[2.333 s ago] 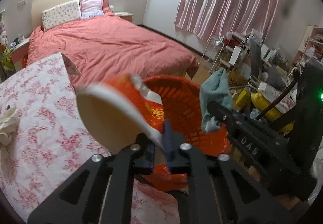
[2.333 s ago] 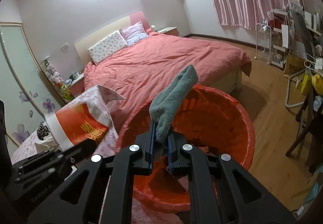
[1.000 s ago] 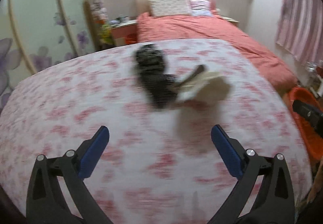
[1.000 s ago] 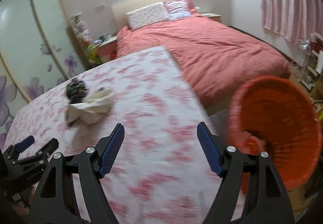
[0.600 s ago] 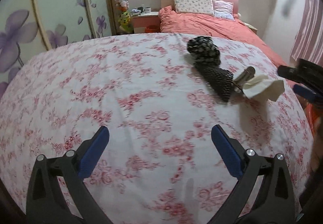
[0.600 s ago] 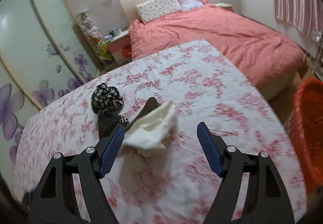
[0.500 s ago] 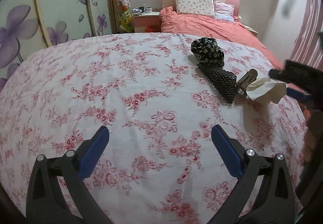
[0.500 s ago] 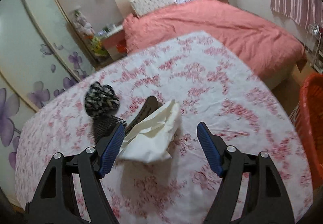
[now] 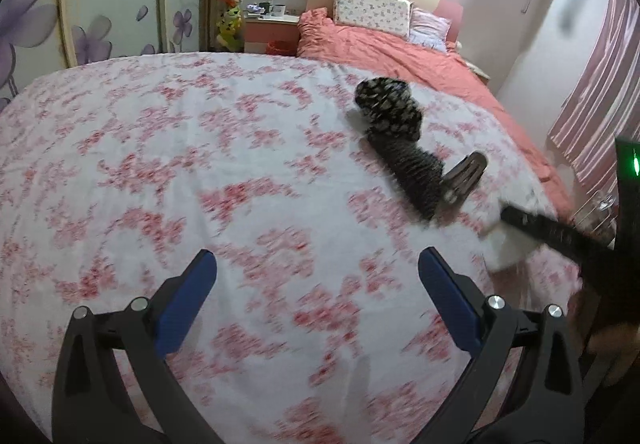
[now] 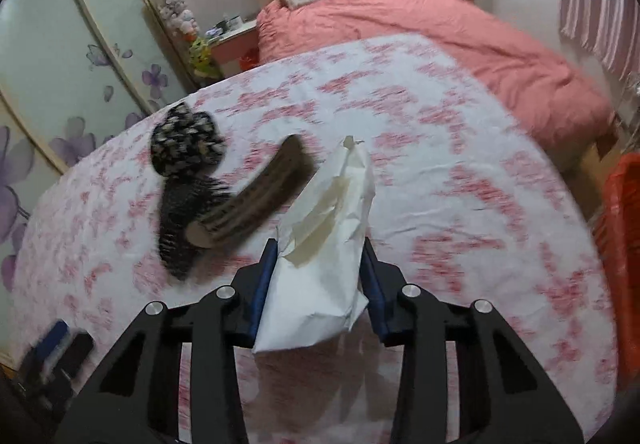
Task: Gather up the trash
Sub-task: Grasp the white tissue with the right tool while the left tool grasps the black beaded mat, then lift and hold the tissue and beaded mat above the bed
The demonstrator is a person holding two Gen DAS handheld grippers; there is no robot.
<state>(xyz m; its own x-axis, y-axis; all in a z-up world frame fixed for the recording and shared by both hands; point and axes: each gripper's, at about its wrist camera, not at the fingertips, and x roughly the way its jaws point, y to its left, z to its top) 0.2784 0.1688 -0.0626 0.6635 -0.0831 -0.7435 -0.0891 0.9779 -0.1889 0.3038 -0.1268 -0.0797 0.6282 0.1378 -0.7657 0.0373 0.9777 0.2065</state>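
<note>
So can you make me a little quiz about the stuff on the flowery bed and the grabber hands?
1. True or false: the left gripper is holding something.
2. What sits between the pads of the right gripper? A) hairbrush B) white paper bag C) pillow
3. Fill in: the spotted black cloth bundle lies right next to the ____.

Key:
1. False. It is wide open over the floral sheet, with nothing in it.
2. B, the white paper bag. Whether the pads already squeeze it is unclear.
3. Hairbrush, touching its bristle end.
</note>
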